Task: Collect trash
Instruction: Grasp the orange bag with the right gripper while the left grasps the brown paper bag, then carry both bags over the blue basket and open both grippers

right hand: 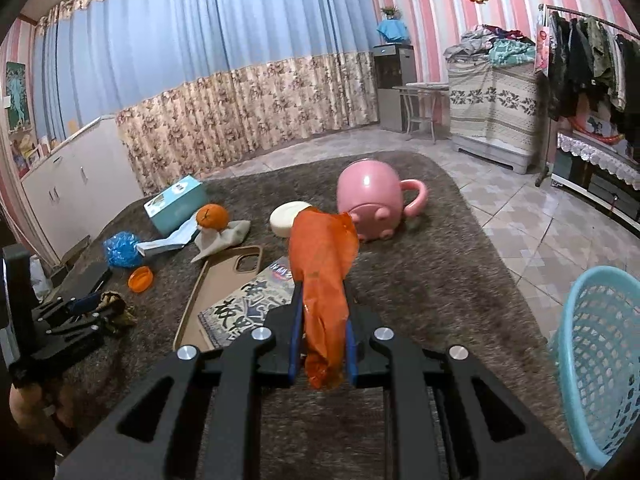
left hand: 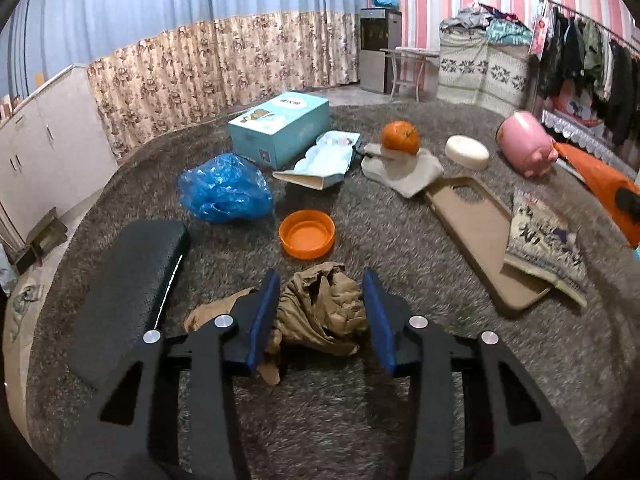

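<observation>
My right tongs (right hand: 320, 344) pinched an orange plastic wrapper (right hand: 322, 280), lifted above the carpet (right hand: 420, 280); it hid part of the pink pig mug (right hand: 370, 200) lying on its side. The blue mesh basket (right hand: 596, 364) was cut off at the frame edge (contents hard to make out). My left tongs (left hand: 322, 320) were half-spread around crumpled brown paper (left hand: 320, 312) on the carpet; I couldn't tell if the pads touched it. The orange dish (left hand: 307, 234) looked empty.
</observation>
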A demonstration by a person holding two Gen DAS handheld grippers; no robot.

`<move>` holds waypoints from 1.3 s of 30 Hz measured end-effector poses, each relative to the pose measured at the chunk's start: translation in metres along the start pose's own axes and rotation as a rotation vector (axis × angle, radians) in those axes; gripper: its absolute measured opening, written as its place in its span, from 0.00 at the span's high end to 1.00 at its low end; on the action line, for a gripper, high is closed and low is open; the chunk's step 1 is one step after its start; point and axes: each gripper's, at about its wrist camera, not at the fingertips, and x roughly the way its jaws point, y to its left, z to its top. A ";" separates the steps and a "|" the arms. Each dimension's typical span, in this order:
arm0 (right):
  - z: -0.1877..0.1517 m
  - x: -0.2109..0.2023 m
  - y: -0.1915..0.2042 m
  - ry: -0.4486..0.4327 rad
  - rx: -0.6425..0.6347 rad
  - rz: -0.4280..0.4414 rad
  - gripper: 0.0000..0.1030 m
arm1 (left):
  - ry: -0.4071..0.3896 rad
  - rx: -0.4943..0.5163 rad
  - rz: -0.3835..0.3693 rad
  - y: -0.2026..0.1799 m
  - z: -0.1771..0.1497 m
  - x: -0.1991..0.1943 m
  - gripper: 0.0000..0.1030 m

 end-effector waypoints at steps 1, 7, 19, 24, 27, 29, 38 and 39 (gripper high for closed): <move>0.001 -0.002 -0.003 -0.006 0.007 -0.002 0.83 | -0.005 -0.008 -0.008 0.001 0.001 -0.002 0.60; 0.003 -0.016 -0.018 -0.039 0.022 -0.017 0.83 | -0.065 -0.009 -0.027 -0.012 0.013 -0.021 0.60; 0.002 -0.051 -0.078 -0.083 0.065 -0.151 0.83 | -0.160 0.056 -0.120 -0.097 0.041 -0.036 0.60; -0.002 -0.072 -0.106 -0.093 0.074 -0.273 0.83 | -0.193 0.088 -0.177 -0.138 0.054 -0.040 0.60; -0.007 -0.086 -0.123 -0.091 0.086 -0.328 0.83 | -0.205 0.104 -0.221 -0.166 0.060 -0.043 0.60; -0.010 -0.095 -0.136 -0.088 0.091 -0.372 0.83 | -0.216 0.120 -0.253 -0.185 0.062 -0.046 0.60; -0.026 -0.123 -0.192 -0.055 0.103 -0.523 0.83 | -0.248 0.185 -0.348 -0.252 0.065 -0.059 0.60; -0.028 -0.126 -0.199 -0.055 0.119 -0.522 0.83 | -0.243 0.185 -0.361 -0.258 0.065 -0.059 0.60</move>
